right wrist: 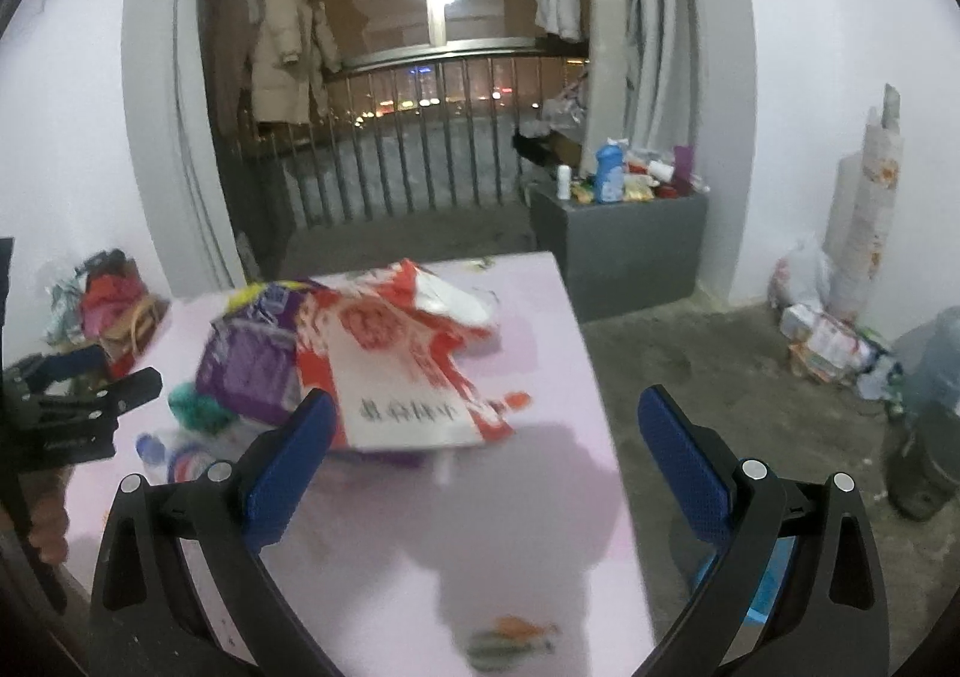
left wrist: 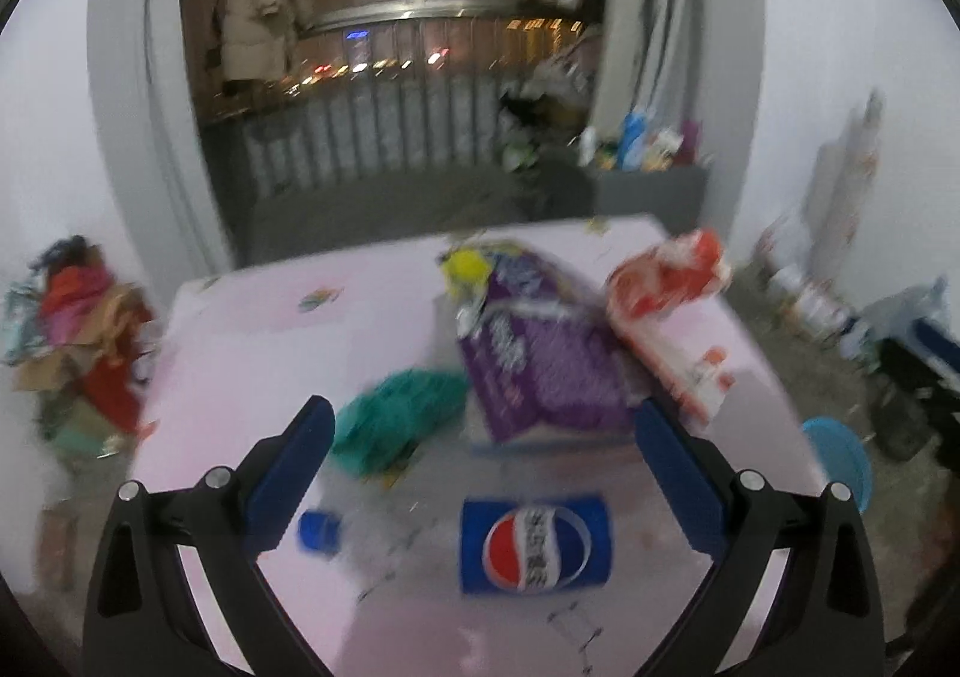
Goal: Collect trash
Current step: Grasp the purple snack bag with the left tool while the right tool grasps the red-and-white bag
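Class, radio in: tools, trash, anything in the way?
Left tool open, empty. Right tool open, empty. Pepsi bottle between left tool's fingers, purple bag and red bag behind. Nothing blocking.

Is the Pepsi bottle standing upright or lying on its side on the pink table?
Lying on its side. In the left wrist view the Pepsi bottle stretches flat across the pink table, blue cap pointing left, label facing up, between the open left gripper fingers.

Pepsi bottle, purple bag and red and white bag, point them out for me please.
Pepsi bottle (left wrist: 536,544): left wrist view, on its blue label.
Purple bag (left wrist: 540,359): left wrist view, on its front face.
Red and white bag (right wrist: 402,371): right wrist view, on its white middle.
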